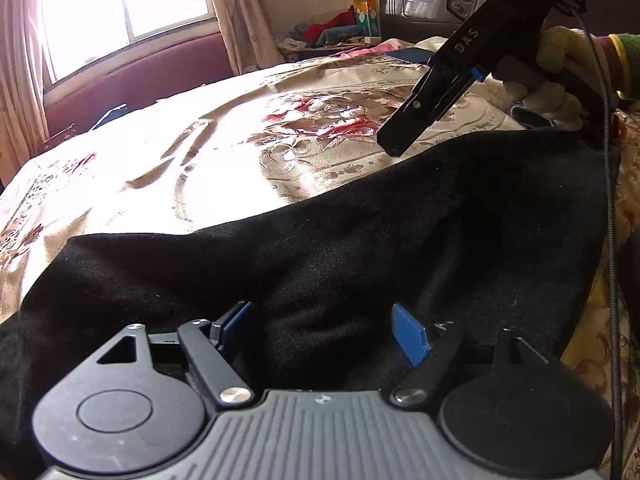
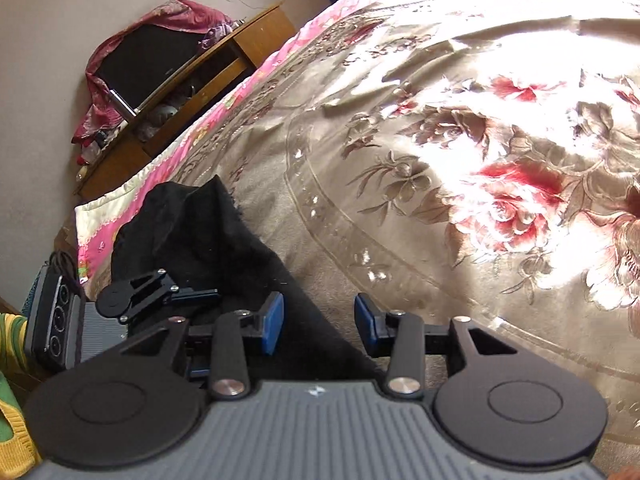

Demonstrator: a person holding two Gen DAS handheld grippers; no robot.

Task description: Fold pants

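Both tools, left [image 1: 324,330] and right [image 2: 320,326], gape empty over black pants [image 1: 360,232] on floral bedspread [image 2: 460,160].

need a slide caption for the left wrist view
Open left claw low over black pants on a floral bedspread, right claw at their far edge.

A: What lay under the work area?
B: A floral bedspread [image 1: 248,128], beige with red blooms, sunlit and creased; a pink quilt edge [image 2: 208,128] showed along its side.

A: Background, left wrist view?
B: A bright window [image 1: 120,0] with curtains [image 1: 240,12], and a cluttered nightstand [image 1: 332,36] carrying a tissue pack [image 1: 365,8].

A: Right wrist view?
B: A wooden TV stand [image 2: 168,100]; a television [image 2: 148,64] on it, draped with a maroon cloth [image 2: 132,40].
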